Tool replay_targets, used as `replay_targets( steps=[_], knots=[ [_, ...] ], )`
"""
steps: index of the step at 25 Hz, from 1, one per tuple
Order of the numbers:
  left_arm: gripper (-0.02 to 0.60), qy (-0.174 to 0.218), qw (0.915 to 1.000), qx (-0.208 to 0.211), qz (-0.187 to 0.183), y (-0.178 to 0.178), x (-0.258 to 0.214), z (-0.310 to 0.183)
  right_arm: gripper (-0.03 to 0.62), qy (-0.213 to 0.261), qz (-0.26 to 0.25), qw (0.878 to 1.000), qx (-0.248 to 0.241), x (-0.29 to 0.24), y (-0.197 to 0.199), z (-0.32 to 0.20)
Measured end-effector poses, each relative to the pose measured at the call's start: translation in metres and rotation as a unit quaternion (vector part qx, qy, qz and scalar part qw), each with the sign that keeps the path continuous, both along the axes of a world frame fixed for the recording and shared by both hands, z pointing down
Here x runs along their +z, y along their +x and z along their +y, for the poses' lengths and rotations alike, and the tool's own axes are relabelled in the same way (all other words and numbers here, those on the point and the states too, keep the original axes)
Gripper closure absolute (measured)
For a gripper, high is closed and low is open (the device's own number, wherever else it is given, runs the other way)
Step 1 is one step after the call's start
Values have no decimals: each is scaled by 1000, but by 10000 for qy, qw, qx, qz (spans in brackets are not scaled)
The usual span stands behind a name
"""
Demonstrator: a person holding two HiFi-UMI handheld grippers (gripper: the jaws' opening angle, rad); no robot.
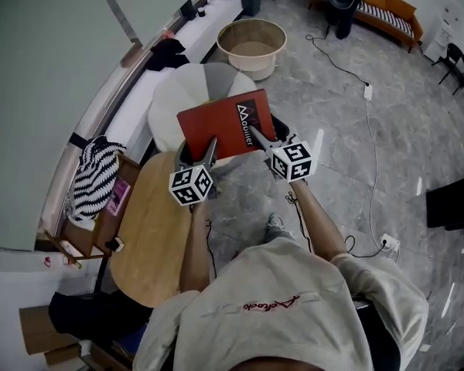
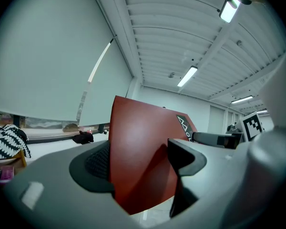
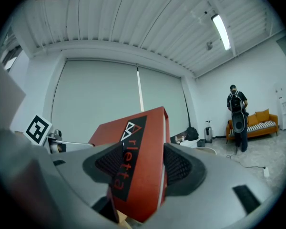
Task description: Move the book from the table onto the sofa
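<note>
Red book (image 1: 226,124) in left gripper (image 2: 140,168), right gripper (image 3: 143,168), latter sees sofa (image 3: 263,122)

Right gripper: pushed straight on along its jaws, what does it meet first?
The right gripper is shut on the red book; past that, air, then probably the pale blind, though depth is unclear.

A grey stone floor and the things that stand on it.

A long wooden table (image 1: 151,222) stands on the grey floor (image 1: 417,114), with a round white table (image 1: 178,99) just beside its far end. Further off, a big beige tub (image 1: 251,46) sits on the floor. A white plug strip (image 1: 367,92) lies there on its thin cable. An orange sofa (image 1: 387,10) stands at the far side.
</note>
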State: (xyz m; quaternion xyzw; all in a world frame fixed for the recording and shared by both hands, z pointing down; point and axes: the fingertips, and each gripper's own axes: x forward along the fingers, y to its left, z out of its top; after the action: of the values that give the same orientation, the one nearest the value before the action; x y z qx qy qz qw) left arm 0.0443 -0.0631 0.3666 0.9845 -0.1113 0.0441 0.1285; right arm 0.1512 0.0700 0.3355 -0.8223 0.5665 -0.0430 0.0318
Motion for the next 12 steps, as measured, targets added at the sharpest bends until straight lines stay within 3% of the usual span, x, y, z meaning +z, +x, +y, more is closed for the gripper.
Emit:
replay_targets(
  steps=[12],
  knots=[
    [216,190,9997,-150,59,80,-18,-4,333,211,80,9997,-130,-15,84,-6]
  ],
)
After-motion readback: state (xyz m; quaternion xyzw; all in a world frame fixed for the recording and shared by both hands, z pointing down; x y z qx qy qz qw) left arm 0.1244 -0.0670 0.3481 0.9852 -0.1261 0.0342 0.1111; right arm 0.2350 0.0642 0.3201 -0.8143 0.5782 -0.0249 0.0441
